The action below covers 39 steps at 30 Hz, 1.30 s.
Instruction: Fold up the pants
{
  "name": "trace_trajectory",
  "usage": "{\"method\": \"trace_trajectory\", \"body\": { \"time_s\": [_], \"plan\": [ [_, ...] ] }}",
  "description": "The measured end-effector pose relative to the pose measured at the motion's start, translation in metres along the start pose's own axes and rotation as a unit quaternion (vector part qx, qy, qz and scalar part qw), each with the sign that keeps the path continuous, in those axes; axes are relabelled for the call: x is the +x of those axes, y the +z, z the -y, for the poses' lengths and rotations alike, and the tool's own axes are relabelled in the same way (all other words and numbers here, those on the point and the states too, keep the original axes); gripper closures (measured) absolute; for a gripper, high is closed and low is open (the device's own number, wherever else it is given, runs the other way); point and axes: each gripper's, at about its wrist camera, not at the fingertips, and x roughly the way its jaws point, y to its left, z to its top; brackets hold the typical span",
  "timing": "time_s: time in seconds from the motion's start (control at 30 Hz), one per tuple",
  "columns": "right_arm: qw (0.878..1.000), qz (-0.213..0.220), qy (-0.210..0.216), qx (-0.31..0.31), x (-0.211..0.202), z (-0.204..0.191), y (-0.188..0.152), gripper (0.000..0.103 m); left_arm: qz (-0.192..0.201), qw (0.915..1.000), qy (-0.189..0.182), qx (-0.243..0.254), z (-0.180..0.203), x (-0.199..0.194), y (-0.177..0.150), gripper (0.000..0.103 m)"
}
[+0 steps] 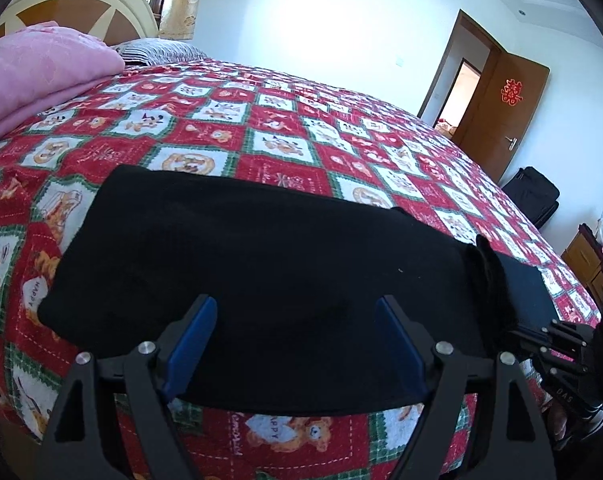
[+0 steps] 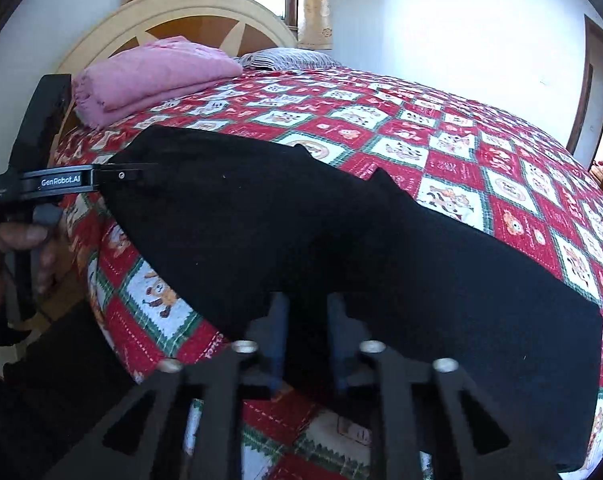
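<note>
A pink blanket lies folded at the far left corner of the bed, against the headboard, with a striped pillow just beside it along the head edge. The bedspread, red and green checks with cartoon squares, covers the bed. The black pants lie folded in a long band along the near edge of the bed. The left gripper hovers over the near hem of the pants with its blue pads wide apart and nothing pinched between them. At the right end of the pants, the right gripper has its fingers drawn close together on a fold of the black cloth, gripping it. No container holds anything on the bed; a dark suitcase stands on the floor by the open door.
</note>
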Motion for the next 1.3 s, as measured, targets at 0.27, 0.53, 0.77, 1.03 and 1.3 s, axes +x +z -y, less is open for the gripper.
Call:
{"method": "trace_trajectory", "body": {
  "time_s": [0.27,0.53,0.77,1.03,1.3],
  "plan": [
    [0.999,-0.015,0.002,-0.028,0.008,-0.012,-0.010,0.097,0.011,0.9998,0.018,-0.005,-0.015,-0.008,0.006,0.019],
    [0.999,-0.002,0.042,-0.024,-0.021,-0.015,-0.010,0.045,0.031,0.9977,0.058,-0.016,-0.051,-0.013,0.016,0.013],
    [1.000,0.002,0.031,-0.001,-0.031,-0.007,-0.014,0.045,0.033,0.9971,0.061,-0.029,-0.079,-0.001,0.026,0.015],
    [0.999,0.003,0.030,0.033,-0.029,0.004,-0.014,0.045,0.021,0.9976,0.062,-0.025,-0.094,0.013,0.026,0.023],
    [0.999,0.004,0.026,0.034,-0.027,0.002,-0.014,0.045,0.020,0.9984,0.047,-0.025,-0.086,0.004,0.022,0.036]
  ]
}}
